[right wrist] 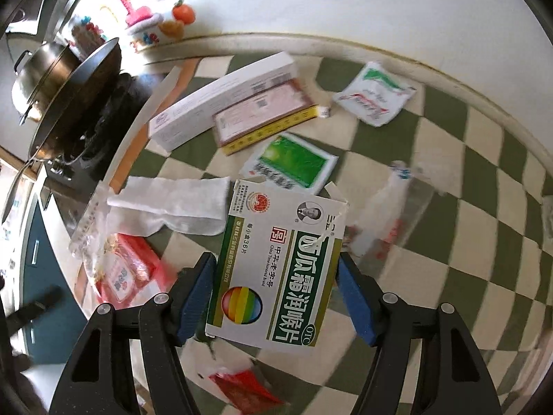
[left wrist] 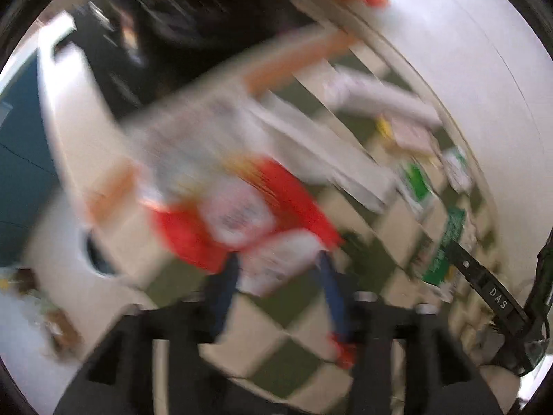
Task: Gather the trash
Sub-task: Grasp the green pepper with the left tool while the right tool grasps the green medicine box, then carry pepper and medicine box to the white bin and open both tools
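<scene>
In the right wrist view my right gripper is shut on a green and white medicine box, held above the checkered tablecloth. In the blurred left wrist view my left gripper is shut on a red and white wrapper; the same wrapper shows in the right wrist view at the left. On the cloth lie a long white box, a flat yellow-edged box, a green packet, a white sachet, a folded tissue, a clear plastic wrapper and a red scrap.
A stove with a steel pot and a dark pan stands at the left beyond the table edge. A toy cake and fruit sit at the back by the white wall. A blue cabinet shows at the left.
</scene>
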{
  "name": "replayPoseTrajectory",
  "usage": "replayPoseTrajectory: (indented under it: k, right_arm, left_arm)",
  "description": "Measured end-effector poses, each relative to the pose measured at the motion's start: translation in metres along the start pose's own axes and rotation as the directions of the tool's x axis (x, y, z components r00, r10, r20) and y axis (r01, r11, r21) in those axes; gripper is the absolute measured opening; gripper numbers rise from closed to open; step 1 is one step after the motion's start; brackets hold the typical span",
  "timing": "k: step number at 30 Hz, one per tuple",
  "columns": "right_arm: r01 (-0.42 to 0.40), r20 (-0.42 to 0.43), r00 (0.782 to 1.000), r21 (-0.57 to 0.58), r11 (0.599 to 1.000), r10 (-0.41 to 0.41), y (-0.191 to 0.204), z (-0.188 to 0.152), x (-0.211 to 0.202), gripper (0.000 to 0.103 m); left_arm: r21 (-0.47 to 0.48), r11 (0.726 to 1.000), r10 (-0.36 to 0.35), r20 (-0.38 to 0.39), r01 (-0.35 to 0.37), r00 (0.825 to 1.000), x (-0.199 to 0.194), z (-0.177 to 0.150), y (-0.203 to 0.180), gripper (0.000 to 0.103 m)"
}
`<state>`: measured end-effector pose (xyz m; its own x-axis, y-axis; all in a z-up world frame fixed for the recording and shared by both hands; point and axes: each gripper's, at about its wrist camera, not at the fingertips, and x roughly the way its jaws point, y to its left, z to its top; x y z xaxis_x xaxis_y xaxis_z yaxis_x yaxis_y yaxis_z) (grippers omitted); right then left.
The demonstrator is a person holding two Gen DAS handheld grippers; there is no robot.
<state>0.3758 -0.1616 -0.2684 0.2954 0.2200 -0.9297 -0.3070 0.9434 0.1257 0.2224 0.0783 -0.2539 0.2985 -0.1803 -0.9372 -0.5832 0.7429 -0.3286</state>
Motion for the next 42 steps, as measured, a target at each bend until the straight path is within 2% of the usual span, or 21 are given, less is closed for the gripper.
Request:
replayPoseTrajectory:
  k: [2,4,6,9,11,13,17,20,23,26,29,32,35,39,42]
  right_arm:
    - [0.019,0.002,1.000,0.017,1.000,-0.019,-0.008,0.001,0.007,0.072]
    - [0.045,0.001,0.999,0.048,0.998,-0.045,-0.025,-0.004,0.006,0.072]
    - [0.067,0.001,0.998,0.081,0.994,-0.068,-0.041,-0.009,0.005,0.072]
    - [0.101,0.000,0.995,0.122,0.987,-0.102,-0.064,-0.017,0.006,0.072]
    - [0.119,-0.006,0.993,0.150,0.981,-0.120,-0.077,-0.020,0.008,0.072]
    - [0.132,-0.008,0.991,0.176,0.976,-0.132,-0.088,-0.023,0.008,0.072]
    - [0.133,-0.001,0.991,0.203,0.970,-0.136,-0.095,-0.026,0.003,0.071]
    - [0.124,0.015,0.991,0.192,0.973,-0.130,-0.089,-0.025,-0.006,0.071]
    - [0.099,0.036,0.994,0.163,0.982,-0.106,-0.073,-0.022,-0.017,0.071]
    - [0.061,0.059,0.996,0.101,0.993,-0.067,-0.039,-0.018,-0.033,0.071]
    - [0.001,0.072,0.997,0.027,1.000,-0.002,0.003,-0.016,-0.046,0.071]
    - [-0.099,0.031,0.994,-0.099,0.990,0.102,0.075,-0.026,-0.046,0.071]
    - [-0.175,-0.022,0.985,-0.207,0.963,0.174,0.148,-0.049,-0.038,0.071]
    - [-0.300,-0.144,0.953,-0.350,0.888,0.265,0.275,-0.108,-0.002,0.071]
    - [-0.360,-0.232,0.930,-0.416,0.835,0.286,0.353,-0.165,0.048,0.071]
  left_arm:
    - [-0.018,0.997,-0.072,-0.090,0.070,0.993,0.031,-0.002,-0.018,0.052]
    - [-0.007,0.996,-0.089,-0.140,0.089,0.986,0.053,-0.004,-0.037,0.052]
    - [0.037,0.997,-0.054,-0.170,0.061,0.984,0.070,-0.005,-0.056,0.052]
    - [0.117,0.993,0.044,-0.176,-0.024,0.983,0.090,-0.006,-0.079,0.050]
    - [0.172,0.981,0.113,-0.152,-0.086,0.982,0.096,-0.008,-0.089,0.024]
    - [0.235,0.963,0.164,-0.116,-0.133,0.980,0.095,-0.009,-0.097,0.018]
    - [0.303,0.935,0.198,-0.014,-0.185,0.980,0.066,-0.009,-0.103,0.018]
    - [0.316,0.930,0.178,0.056,-0.186,0.982,0.032,-0.009,-0.100,0.018]
    - [0.318,0.929,0.148,0.150,-0.190,0.977,-0.012,-0.007,-0.090,0.018]
    - [0.291,0.939,0.123,0.217,-0.184,0.968,-0.040,-0.012,-0.076,0.018]
    - [0.225,0.961,0.103,0.260,-0.164,0.960,-0.071,-0.008,-0.042,0.018]
    - [0.128,0.981,0.106,0.296,-0.149,0.949,-0.098,-0.005,0.013,0.018]
    - [-0.001,0.991,0.129,0.307,-0.135,0.943,-0.121,-0.010,0.096,0.018]
    - [-0.176,0.972,0.201,0.259,-0.158,0.945,-0.125,-0.027,0.230,0.018]
    - [-0.293,0.941,0.228,0.177,-0.170,0.957,-0.099,-0.043,0.329,0.018]
